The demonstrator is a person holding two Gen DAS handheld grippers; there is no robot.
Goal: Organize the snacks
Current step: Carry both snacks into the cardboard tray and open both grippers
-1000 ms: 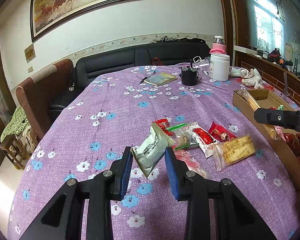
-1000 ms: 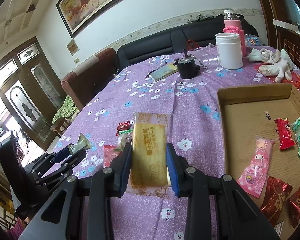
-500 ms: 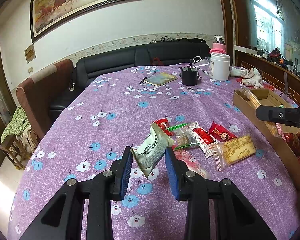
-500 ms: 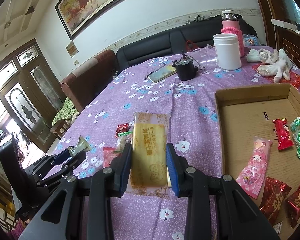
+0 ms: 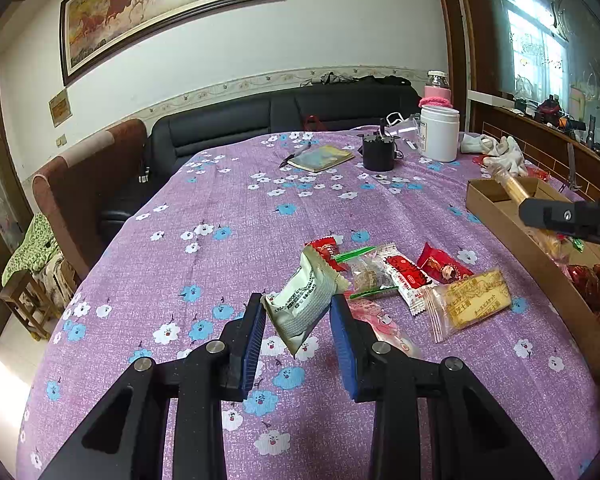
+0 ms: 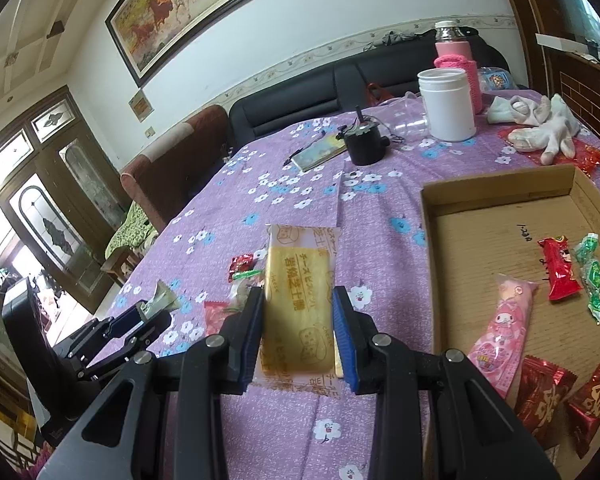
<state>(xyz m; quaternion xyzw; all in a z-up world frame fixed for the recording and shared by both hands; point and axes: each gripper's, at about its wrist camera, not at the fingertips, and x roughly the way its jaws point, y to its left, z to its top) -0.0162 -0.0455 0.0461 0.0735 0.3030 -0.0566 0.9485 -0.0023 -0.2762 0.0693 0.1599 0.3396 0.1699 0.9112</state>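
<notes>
Snacks: we held two; the rest lay loose on the purple floral cloth (image 5: 228, 216)
Change: our right gripper (image 6: 298, 332) had moved nearer the cardboard tray (image 6: 496, 188); left gripper (image 5: 298, 322) stayed put
Left gripper: clamped on a crinkled grey-green pouch (image 5: 306, 298), lifted over the table
Right gripper: clamped on a flat, glossy yellow biscuit pack (image 6: 298, 300), beside the tray
</notes>
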